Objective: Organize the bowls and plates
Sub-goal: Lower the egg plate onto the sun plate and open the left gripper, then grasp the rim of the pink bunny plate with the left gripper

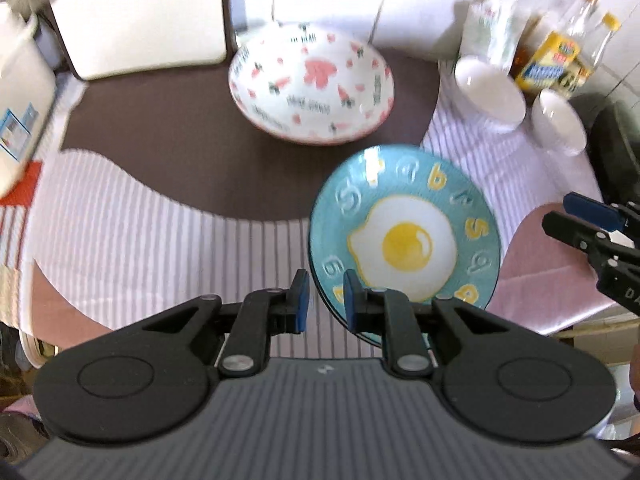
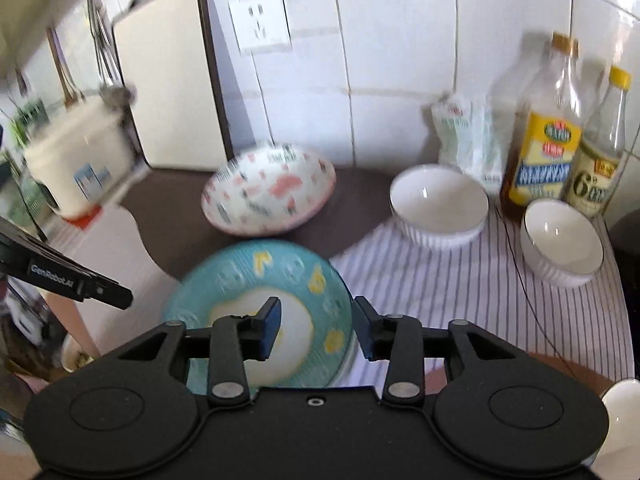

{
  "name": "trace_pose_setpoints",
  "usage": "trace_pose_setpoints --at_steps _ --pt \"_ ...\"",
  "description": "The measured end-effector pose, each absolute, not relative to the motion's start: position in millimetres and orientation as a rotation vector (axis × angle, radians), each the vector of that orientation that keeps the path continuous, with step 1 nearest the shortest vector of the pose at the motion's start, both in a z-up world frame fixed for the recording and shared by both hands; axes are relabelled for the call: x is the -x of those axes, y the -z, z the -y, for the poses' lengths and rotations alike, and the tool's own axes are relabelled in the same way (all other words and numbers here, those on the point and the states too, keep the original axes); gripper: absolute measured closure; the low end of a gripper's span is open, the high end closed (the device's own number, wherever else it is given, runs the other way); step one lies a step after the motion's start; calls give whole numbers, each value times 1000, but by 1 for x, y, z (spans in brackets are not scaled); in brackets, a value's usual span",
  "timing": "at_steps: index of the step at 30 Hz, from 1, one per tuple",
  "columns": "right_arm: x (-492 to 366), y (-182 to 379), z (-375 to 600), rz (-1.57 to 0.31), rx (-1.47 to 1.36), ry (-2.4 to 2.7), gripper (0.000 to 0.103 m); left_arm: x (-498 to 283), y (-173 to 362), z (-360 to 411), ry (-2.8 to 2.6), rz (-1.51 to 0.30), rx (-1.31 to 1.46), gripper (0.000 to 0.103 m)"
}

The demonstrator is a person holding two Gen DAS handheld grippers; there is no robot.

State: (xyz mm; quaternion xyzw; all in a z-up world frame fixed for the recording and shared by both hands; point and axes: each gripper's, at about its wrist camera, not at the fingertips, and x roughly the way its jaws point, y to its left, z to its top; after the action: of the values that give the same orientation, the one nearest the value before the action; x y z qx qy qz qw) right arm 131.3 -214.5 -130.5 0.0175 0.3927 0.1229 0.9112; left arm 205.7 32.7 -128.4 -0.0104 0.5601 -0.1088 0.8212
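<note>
On the far left of the tabletop (image 1: pixel 120 216) stands a white pot (image 2: pixel 76 160), with a cutting board (image 2: pixel 172 76) leaning on the wall behind it. Next comes the pink bowl (image 1: pixel 312 84), sitting near the back on the brown part of the cloth.

In front of it lies the blue plate (image 1: pixel 404 236) with a fried egg painted on it. There seems to be a second plate edge under it, but I cannot be sure. The left tool (image 1: pixel 323 300) is open partway. The plate's near-left rim sits right between its two fingers, but the pads do not look pressed on it yet, so it holds nothing. The right tool (image 2: pixel 318 328) is open too and empty. It hangs over the right side of the plate, with the rim between its fingers.

On the right, two white bowls (image 2: pixel 440 204) sit side by side on the stripes, near the bottles (image 2: pixel 540 128).

I think the step now is to grab the blue plate. To do it well, slide the left tool further onto the rim, close it firmly, and lift slowly and level. Keep it clear of the pink bowl.
</note>
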Motion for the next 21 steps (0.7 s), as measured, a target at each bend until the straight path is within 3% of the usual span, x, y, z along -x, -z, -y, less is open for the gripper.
trace_pose_setpoints --at_steps 9,12,16,18,21 --pt "-142 86 189 -699 -98 -283 39 -233 82 -76 268 -1122 -41 83" --pt "-149 83 173 -684 -101 -267 38 -249 76 -90 292 -1110 -63 78" --pt "-164 84 153 -677 -126 -260 23 -271 74 -108 330 -1067 -69 65" --pt "-174 89 143 -699 -134 -256 22 -282 75 -115 347 -1045 -81 59" --pt "-189 97 130 -714 -153 -218 18 -301 81 -124 391 -1014 -110 57"
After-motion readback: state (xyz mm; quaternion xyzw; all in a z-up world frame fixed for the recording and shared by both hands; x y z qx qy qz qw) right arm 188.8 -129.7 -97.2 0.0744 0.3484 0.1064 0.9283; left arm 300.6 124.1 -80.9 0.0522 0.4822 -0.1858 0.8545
